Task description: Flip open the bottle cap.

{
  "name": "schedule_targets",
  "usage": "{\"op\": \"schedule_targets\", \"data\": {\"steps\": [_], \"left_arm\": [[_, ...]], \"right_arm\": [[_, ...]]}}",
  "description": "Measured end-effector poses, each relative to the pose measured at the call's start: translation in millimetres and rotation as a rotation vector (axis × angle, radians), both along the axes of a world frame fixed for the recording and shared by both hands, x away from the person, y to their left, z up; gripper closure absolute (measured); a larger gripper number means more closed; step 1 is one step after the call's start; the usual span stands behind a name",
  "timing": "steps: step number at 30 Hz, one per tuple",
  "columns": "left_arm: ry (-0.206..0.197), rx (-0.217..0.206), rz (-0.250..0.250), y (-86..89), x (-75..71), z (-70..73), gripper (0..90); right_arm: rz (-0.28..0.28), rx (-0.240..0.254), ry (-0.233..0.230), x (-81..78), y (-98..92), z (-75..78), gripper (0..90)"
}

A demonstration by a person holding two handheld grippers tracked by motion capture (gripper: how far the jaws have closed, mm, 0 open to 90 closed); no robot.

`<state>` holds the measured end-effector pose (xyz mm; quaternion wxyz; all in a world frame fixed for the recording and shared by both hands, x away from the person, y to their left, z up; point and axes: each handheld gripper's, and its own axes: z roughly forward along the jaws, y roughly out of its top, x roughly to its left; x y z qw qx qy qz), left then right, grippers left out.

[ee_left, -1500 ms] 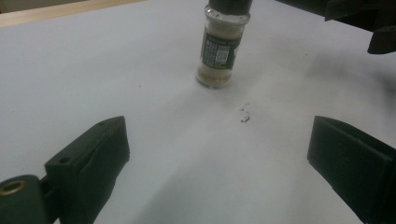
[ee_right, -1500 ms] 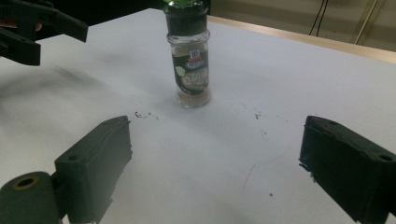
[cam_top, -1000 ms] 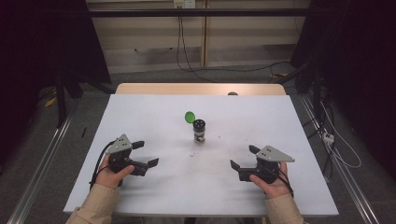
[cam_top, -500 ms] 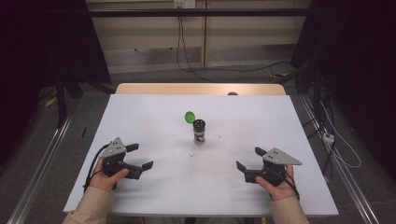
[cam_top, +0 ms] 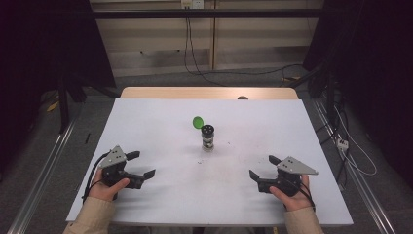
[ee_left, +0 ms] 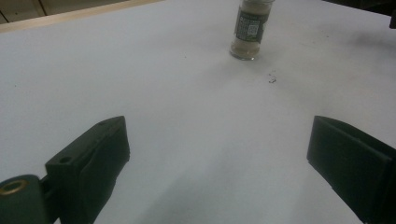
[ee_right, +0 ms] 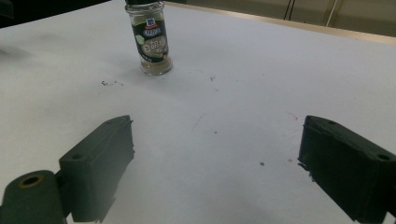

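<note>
jar (cam_top: 208, 138) upright mid-counter, lid flipped | my left fingers (cam_top: 142, 165) apart, empty, nearer jar | my right fingers (cam_top: 263, 166) apart, empty

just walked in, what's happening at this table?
A person holds a tool in each hand over a white table. The left tool and right tool both have their jaws wide apart, holding nothing, near the table's front edge. Between and beyond them stands a small spice jar, upright, its green flip lid open. Neither tool touches it.
</note>
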<state>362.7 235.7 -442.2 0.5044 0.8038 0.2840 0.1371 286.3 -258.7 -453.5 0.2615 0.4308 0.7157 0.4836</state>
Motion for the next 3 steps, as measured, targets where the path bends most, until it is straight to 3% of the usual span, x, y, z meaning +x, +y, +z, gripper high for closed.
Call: {"op": "schedule_targets", "data": {"steps": [3], "left_arm": [[-0.004,0.013,-0.005,-1.8,-0.7,-0.3,5.4]], "right_arm": [[-0.003,-0.001,0.000,0.4,-0.8,-0.7,9.6]]}}
